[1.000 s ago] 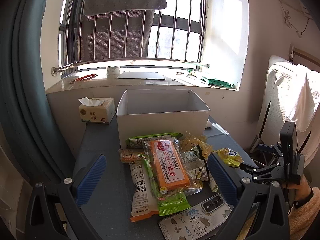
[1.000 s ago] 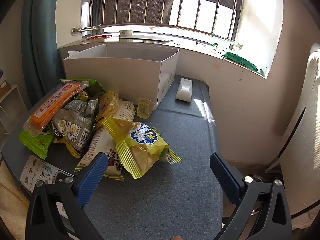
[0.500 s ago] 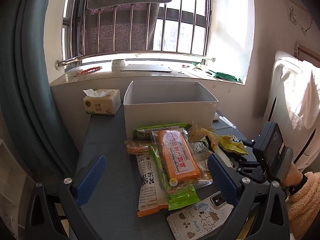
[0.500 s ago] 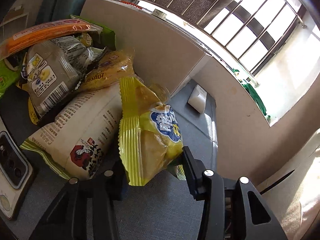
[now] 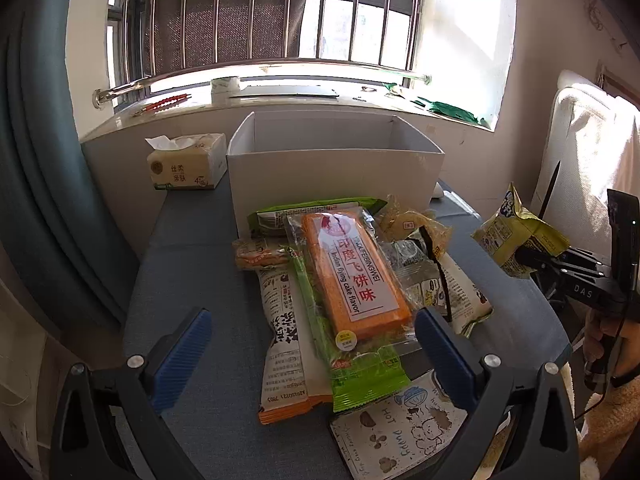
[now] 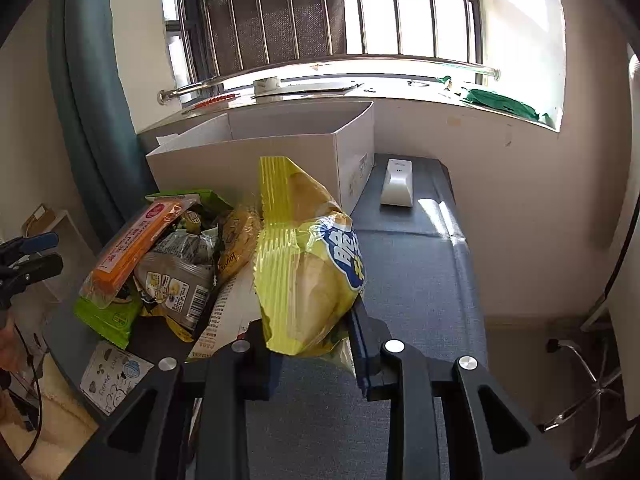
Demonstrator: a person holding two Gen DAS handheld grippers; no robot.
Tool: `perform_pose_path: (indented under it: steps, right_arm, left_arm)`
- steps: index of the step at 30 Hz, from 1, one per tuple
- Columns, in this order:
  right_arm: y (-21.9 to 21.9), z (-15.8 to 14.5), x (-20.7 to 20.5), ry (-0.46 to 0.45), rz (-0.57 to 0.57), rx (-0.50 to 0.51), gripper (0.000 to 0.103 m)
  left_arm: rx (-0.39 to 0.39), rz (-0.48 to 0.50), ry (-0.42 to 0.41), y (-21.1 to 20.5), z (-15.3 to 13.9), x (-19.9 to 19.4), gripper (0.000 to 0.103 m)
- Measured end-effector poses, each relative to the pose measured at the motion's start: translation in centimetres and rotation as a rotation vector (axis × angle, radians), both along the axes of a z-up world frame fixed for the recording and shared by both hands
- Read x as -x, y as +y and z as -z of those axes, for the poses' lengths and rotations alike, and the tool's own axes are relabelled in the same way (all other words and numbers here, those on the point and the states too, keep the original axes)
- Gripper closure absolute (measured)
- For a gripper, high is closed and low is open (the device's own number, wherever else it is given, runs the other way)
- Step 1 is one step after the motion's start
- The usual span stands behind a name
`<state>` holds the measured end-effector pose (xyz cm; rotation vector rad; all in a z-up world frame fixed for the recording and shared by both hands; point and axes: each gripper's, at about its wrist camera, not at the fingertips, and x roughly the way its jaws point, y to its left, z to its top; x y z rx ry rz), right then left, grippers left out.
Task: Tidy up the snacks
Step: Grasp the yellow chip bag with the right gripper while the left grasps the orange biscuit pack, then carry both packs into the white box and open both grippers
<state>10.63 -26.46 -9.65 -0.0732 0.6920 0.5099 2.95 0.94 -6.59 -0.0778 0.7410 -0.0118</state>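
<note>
A pile of snack packs lies on the grey table [image 5: 192,256] in front of an open white box [image 5: 336,176], with an orange flying-cake pack [image 5: 352,272] on top. My left gripper [image 5: 310,320] hangs open just above the near end of the pile, nothing between its blue pads. My right gripper [image 6: 308,332] has its jaws closing tight on the lower end of a yellow snack bag [image 6: 304,264], which stands up off the table. In the left wrist view the same yellow bag [image 5: 516,236] is held in the air at the right.
A tissue pack [image 5: 186,162] sits left of the box. A white device [image 6: 396,184] lies right of the white box [image 6: 256,156]. A phone in a cartoon case [image 5: 400,428] lies at the near table edge. Chair legs [image 6: 580,380] stand off the right side.
The right gripper went from wide open to shut on the yellow bag and lifted it off the pile. The left gripper sank closer to the snacks, still open.
</note>
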Motion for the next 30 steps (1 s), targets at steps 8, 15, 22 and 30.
perform_pose_path:
  steps: [8, 15, 22, 30]
  right_arm:
    - [-1.0, -2.0, 2.0, -0.032, 0.045, -0.144, 0.073]
    - [-1.4, -2.2, 3.0, -0.010, 0.020, -0.219, 0.074]
    - [-1.9, -2.1, 2.8, 0.038, 0.005, -0.316, 0.074]
    - [-1.3, -2.9, 2.7, 0.017, -0.001, -0.305, 0.074]
  left_arm:
    - [-0.086, -0.017, 0.134, -3.9, 2.3, -5.8, 0.000]
    - [-0.045, -0.014, 0.187, -3.5, 3.9, -6.9, 0.017]
    - [0.039, 0.007, 0.123, -1.5, 2.3, -5.0, 0.070]
    - [0.136, 0.032, 0.097, 0.5, 2.0, -3.6, 0.089]
